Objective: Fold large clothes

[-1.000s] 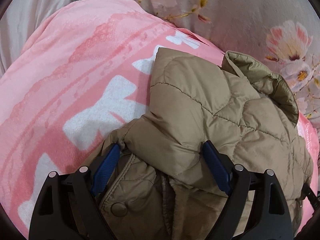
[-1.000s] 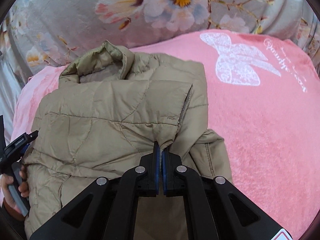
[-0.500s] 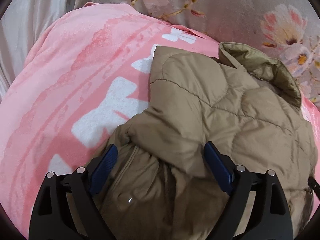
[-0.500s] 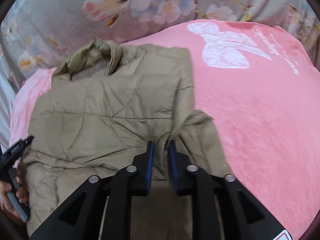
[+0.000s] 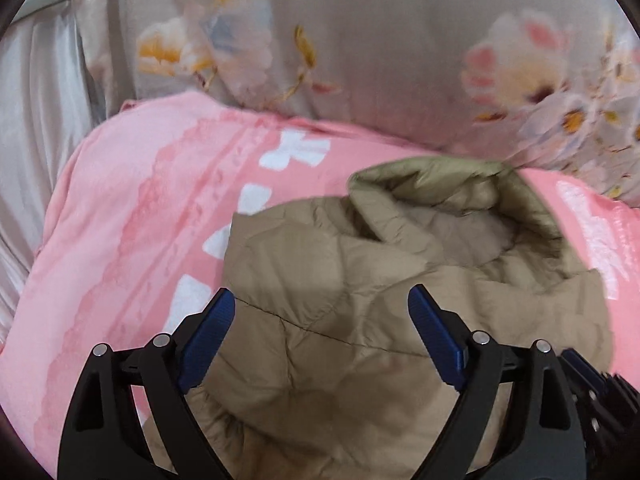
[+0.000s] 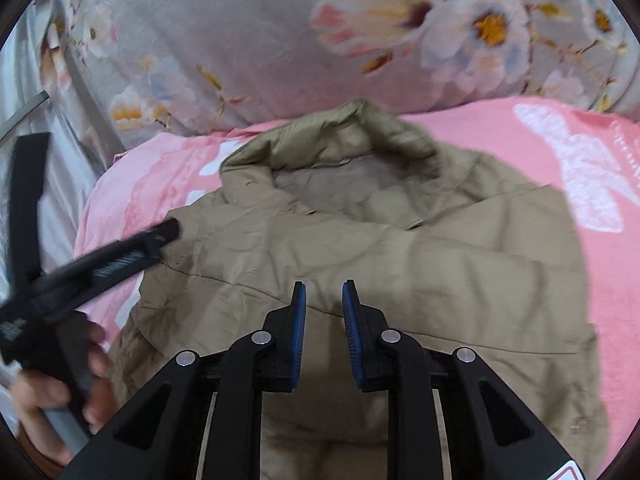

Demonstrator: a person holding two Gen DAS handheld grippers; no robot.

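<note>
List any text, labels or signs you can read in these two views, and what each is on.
None readable.
White script on the pink blanket: cut off at the edge, too blurred.
White marking on the left gripper's handle: too blurred.
Red-edged sticker on the right gripper: cropped.

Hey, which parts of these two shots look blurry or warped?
Left wrist view: floral bedding and jacket smeared, fisheye corners dark, left claw sharp. Right wrist view: the other handheld tool at left streaked by motion, right claw crisp.
</note>
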